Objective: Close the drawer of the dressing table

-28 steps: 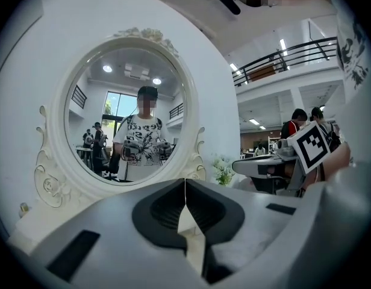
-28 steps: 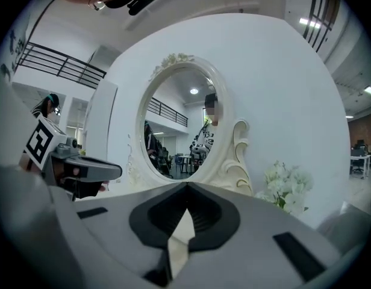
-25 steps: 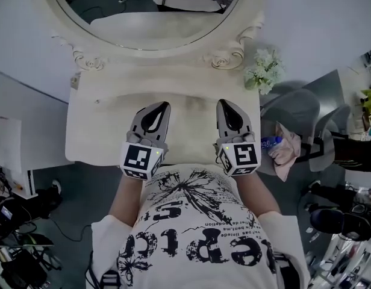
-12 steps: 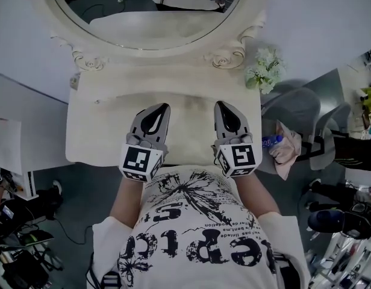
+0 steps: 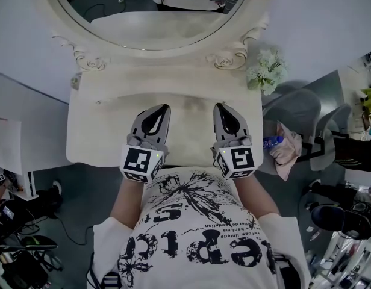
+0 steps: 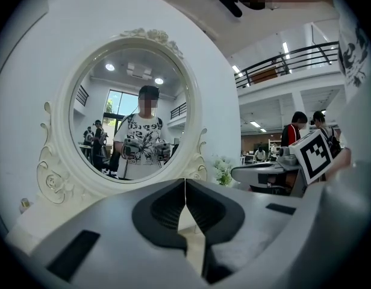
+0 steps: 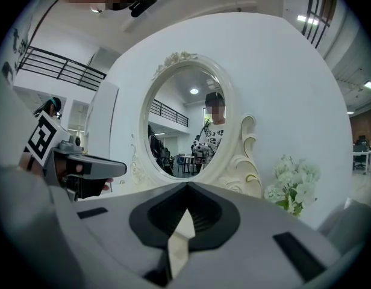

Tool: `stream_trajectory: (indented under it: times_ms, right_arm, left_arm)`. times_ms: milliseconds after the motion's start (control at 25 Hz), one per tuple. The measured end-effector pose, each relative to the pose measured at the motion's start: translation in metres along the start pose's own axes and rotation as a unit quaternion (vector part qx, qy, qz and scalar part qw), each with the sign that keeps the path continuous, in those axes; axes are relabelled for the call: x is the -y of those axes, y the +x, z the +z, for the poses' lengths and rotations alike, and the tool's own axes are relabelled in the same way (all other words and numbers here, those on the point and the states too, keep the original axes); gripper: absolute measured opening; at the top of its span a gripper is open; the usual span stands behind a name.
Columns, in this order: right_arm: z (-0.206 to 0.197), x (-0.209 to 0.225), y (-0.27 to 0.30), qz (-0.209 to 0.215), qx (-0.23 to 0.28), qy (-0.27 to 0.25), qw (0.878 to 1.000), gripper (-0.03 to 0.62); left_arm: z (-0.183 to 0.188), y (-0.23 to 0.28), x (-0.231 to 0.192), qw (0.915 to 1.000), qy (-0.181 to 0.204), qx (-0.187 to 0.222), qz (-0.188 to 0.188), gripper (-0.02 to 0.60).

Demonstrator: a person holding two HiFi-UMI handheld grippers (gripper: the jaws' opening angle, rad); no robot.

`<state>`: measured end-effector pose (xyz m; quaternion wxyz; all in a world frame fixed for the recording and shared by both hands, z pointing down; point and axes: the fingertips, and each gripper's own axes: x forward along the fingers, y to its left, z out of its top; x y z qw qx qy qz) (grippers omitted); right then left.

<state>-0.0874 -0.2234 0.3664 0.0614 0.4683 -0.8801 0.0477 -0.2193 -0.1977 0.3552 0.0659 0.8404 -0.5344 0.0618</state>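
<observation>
The left tool [image 5: 164, 109] and right tool [image 5: 219, 106], both pressed together on nothing, hang over the surface of the dressing table [image 5: 95, 131]; the drawer is out of sight, presumably under the front edge behind the person's torso [image 5: 197, 221], so a blind or one-sided push could miss or skew it. The table's long axis runs left to right in the head view; its front faces the person.

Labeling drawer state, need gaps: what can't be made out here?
- Drawer: hidden in head view beneath dressing table top and person's shirt; both gripper views aim at the mirror above it.
- Left gripper, right gripper: whether they touch the top; head view looks straight down.
</observation>
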Motion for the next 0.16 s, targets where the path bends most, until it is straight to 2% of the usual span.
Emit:
stream_trajectory:
  times_ms: [160]
  right_arm:
    - [-0.0003, -0.0056, 0.0013, 0.003, 0.001, 0.001, 1.000, 0.017]
  left_arm:
    - [-0.0020, -0.0018, -0.0034, 1.0000, -0.003, -0.002, 0.002, 0.020]
